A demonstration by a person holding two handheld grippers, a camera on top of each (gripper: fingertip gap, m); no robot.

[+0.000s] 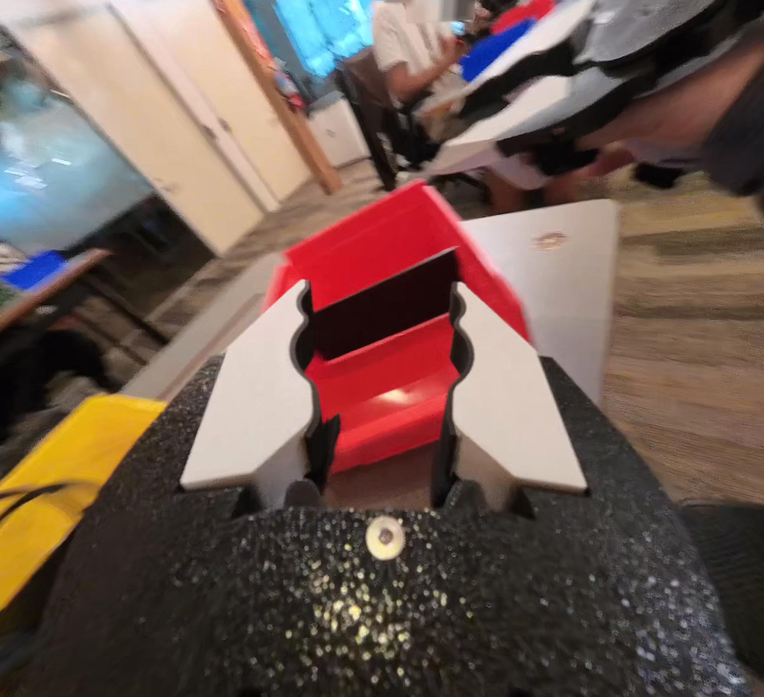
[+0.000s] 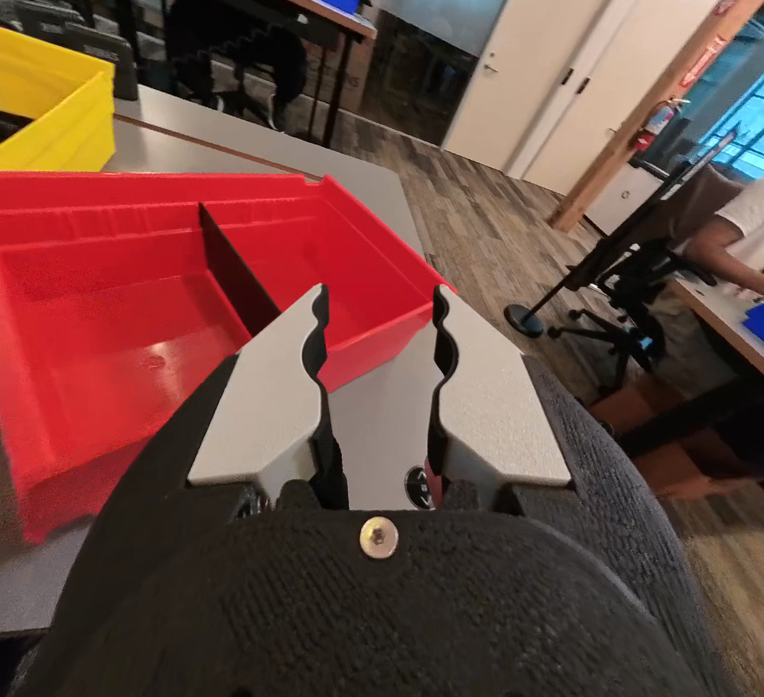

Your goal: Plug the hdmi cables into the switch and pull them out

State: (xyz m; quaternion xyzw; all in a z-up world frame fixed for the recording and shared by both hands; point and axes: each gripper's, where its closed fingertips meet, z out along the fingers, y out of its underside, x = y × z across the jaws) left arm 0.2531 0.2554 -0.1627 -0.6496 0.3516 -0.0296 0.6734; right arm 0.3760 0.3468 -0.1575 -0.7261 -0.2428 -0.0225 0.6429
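Observation:
No HDMI cable or switch shows in either view. My left gripper (image 1: 380, 292) is open and empty, held above a red bin (image 1: 372, 264) with a black divider (image 1: 384, 305); the view is blurred. My right gripper (image 2: 380, 297) is open and empty, over the grey table (image 2: 372, 429) at the near right corner of the same red bin (image 2: 124, 305), whose black divider (image 2: 231, 272) splits it in two empty-looking compartments.
A yellow bin (image 2: 53, 115) stands left of the red bin, also in the left wrist view (image 1: 62, 470) with a thin black cord on it. The table edge (image 2: 409, 222) drops to wood floor. People sit at other desks; an office chair (image 2: 620, 284) is right.

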